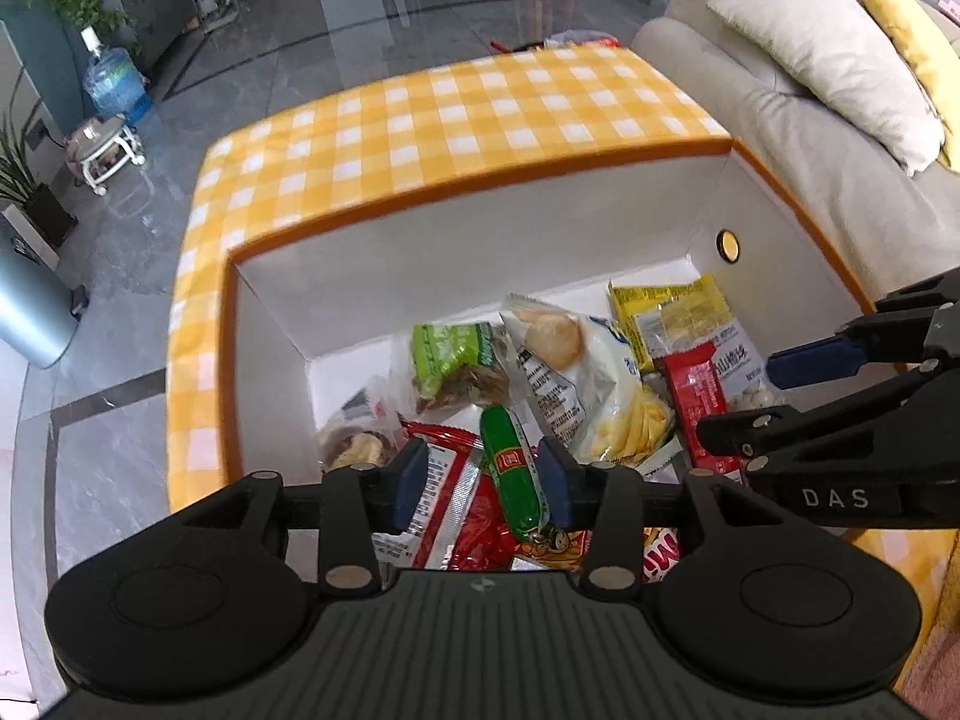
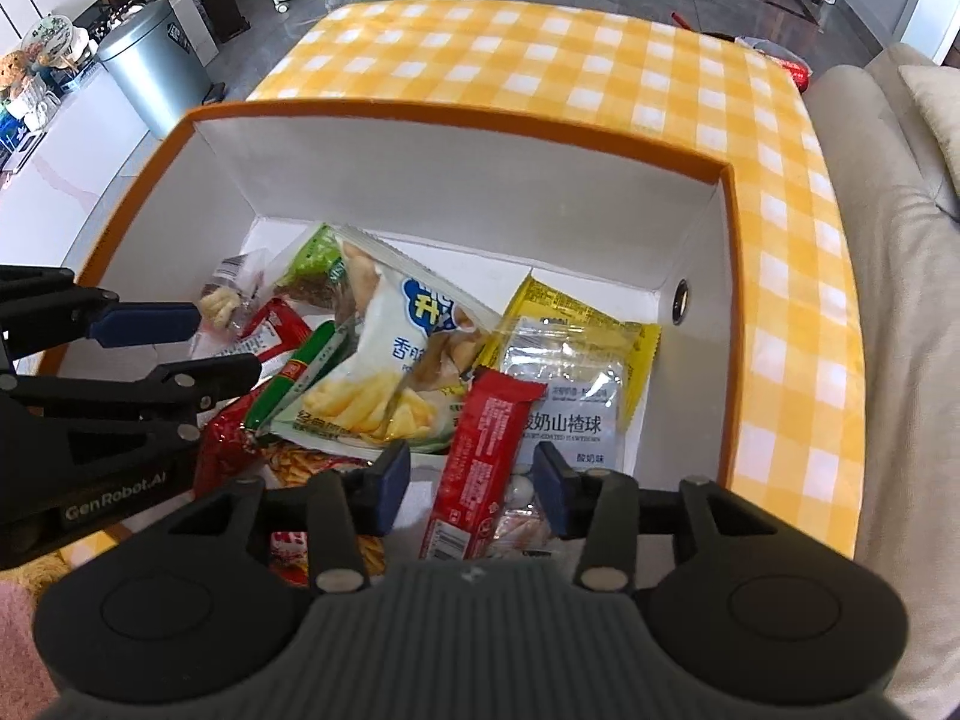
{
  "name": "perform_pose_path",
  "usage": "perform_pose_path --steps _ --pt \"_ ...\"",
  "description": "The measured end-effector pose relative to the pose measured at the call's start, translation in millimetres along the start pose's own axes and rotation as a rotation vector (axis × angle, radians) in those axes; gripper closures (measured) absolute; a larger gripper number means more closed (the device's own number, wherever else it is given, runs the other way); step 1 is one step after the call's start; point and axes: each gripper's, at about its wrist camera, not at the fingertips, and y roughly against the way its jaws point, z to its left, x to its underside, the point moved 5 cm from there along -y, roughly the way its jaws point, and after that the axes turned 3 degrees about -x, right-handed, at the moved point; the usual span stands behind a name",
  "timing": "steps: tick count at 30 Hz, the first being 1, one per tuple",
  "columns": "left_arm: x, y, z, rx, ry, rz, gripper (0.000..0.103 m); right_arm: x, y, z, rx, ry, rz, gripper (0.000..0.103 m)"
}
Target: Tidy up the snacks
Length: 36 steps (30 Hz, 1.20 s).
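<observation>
The snack packets (image 2: 384, 372) lie heaped inside the white box (image 2: 480, 180), so most sorting looks done. Above the box, the left gripper (image 1: 480, 474) and the right gripper (image 2: 471, 471) both stand wide open, holding nothing.

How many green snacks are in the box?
2: a green sausage stick lying in the middle of the pile, and a green packet behind it toward the back wall. More may hide underneath.

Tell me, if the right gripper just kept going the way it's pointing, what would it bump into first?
Most likely the red snack bar lying between the open fingers of the right gripper, atop other packets in the box; depth is hard to judge.
</observation>
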Motion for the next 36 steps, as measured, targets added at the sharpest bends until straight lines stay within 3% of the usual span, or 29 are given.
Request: perform_pose_path --steps 4,13,18,21,25,27,32,36 --pt "-3 21 4 -0.011 0.005 -0.045 0.050 0 18 2 0.006 -0.016 -0.028 0.045" --pt "-15 94 14 -0.088 0.008 -0.224 0.049 -1 83 9 0.028 -0.001 -0.150 0.035" --pt "-14 138 15 -0.161 -0.003 -0.356 0.035 8 128 15 0.048 0.007 -0.255 0.034" --pt "-9 164 14 -0.201 -0.010 -0.446 0.029 16 155 21 0.062 0.010 -0.332 0.023" --pt "0 195 11 -0.280 -0.015 -0.561 0.014 33 188 30 0.073 0.019 -0.431 0.018" --pt "5 210 9 -0.300 -0.011 -0.609 0.014 44 201 34 0.061 0.019 -0.474 0.015" --pt "18 230 5 -0.322 0.011 -0.665 0.004 72 226 46 0.047 0.037 -0.551 0.004" --pt "34 232 2 -0.319 0.021 -0.669 0.002 95 238 52 0.075 0.054 -0.611 0.004"
